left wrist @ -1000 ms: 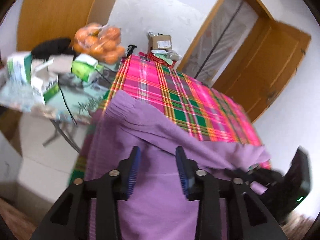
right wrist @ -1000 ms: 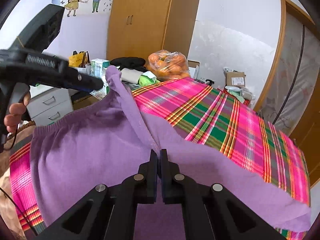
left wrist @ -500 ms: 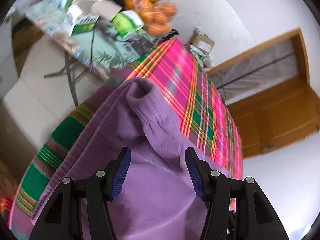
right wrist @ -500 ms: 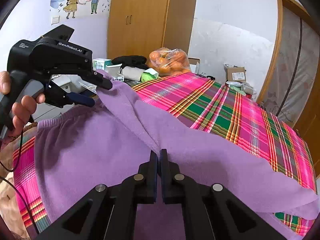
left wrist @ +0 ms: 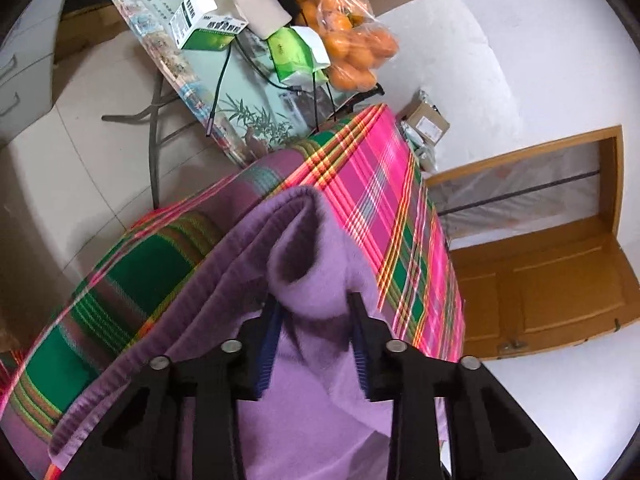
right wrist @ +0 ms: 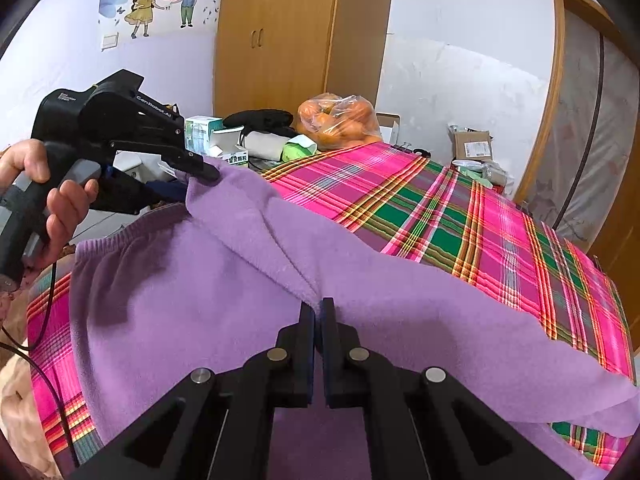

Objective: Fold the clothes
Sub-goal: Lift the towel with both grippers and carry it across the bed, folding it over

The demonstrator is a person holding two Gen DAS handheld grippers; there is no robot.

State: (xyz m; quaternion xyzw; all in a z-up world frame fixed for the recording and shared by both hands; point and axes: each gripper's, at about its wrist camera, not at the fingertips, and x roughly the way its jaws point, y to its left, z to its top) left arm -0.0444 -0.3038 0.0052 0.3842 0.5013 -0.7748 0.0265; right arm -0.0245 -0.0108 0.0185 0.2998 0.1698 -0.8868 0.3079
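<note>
Our right gripper (right wrist: 317,308) pinches a fold of the purple garment (right wrist: 192,280), jaws clamped together. Our left gripper (left wrist: 314,312) has its jaws parted around a bunched corner, seemingly closing. Beyond both, the garment lies across the plaid cloth (right wrist: 460,216). One edge is lifted; the folding is barely begun.

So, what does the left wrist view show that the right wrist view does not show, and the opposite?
Only the left wrist view shows the tiled floor and the left gripper from behind, open around a purple fold. Only the right wrist view shows the hand, the cartoon sticker and the right gripper shut on the purple garment. Both show the garment, the plaid cloth and the bag of oranges.
</note>
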